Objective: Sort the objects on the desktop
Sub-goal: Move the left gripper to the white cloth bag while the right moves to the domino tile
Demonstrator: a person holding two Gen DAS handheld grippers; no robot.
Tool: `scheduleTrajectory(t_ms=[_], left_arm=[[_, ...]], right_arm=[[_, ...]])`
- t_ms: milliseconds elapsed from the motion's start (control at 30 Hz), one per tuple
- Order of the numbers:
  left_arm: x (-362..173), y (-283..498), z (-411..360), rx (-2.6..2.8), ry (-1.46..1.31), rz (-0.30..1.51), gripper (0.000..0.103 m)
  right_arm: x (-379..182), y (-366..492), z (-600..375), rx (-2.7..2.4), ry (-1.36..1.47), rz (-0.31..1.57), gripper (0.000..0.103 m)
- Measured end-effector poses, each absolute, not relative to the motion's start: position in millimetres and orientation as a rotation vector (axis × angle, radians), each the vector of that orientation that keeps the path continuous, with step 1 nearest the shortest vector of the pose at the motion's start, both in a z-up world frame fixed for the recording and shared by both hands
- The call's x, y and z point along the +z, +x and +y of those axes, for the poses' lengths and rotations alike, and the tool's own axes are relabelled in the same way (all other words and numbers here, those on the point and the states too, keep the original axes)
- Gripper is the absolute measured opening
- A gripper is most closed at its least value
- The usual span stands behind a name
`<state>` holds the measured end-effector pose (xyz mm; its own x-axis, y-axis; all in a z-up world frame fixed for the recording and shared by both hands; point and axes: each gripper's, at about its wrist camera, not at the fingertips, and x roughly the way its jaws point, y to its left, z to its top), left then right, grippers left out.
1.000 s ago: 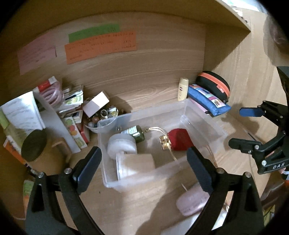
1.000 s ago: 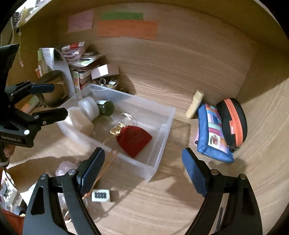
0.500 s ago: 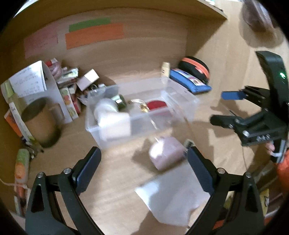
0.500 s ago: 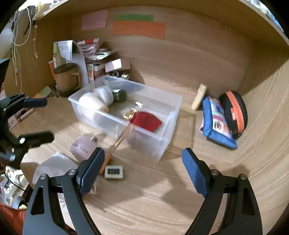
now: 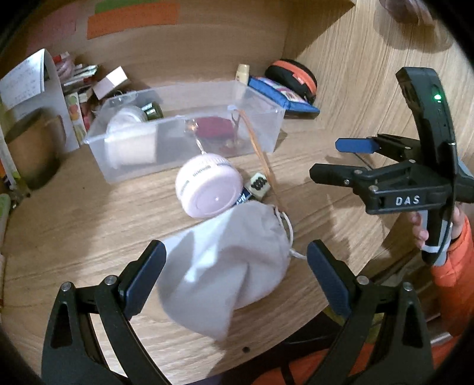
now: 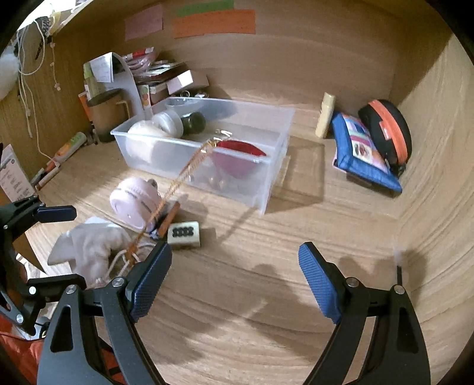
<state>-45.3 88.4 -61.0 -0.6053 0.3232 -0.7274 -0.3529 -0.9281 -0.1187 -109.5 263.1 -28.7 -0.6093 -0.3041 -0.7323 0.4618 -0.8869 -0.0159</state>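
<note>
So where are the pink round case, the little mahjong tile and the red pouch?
pink round case (image 5: 211, 192): left wrist view, on its flat round face.
mahjong tile (image 6: 183, 234): right wrist view, on its dotted top face.
red pouch (image 6: 240, 148): right wrist view, on its upper surface inside the clear bin.

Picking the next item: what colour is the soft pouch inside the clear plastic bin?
Dark red pouch, clearest in the right wrist view.

A: What's behind the tabletop (image 6: 266, 296)?

B: A wood-grain back wall (image 6: 296, 65), same light oak look as the tabletop. A side wall (image 6: 429, 148) meets it at the right corner.

A: Anything on the back wall?

B: Paper notes (image 6: 213, 22) near its top left: pink, green, orange. A shelf (image 5: 311, 9) juts out above them.

A: Light?

B: Warm and dim, with soft shadows on the tabletop.
</note>
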Motion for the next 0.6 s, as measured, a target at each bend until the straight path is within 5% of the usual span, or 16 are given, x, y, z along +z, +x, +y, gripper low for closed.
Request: scheduleTrajectory(t_ms=[233, 600], left_arm=[[-82.9, -52.4, 104.2, 2.638, -1.189, 0.170, 0.099], [-91.6, -64.0, 98.9, 2.659, -1.198, 0.105, 0.098]], right_arm=[[-48.8, -114.2, 255.7, -2.404, 1.079, 0.269, 0.086], [-66.7, -127.9, 228.7, -2.308, 1.087, 0.311, 0.079]])
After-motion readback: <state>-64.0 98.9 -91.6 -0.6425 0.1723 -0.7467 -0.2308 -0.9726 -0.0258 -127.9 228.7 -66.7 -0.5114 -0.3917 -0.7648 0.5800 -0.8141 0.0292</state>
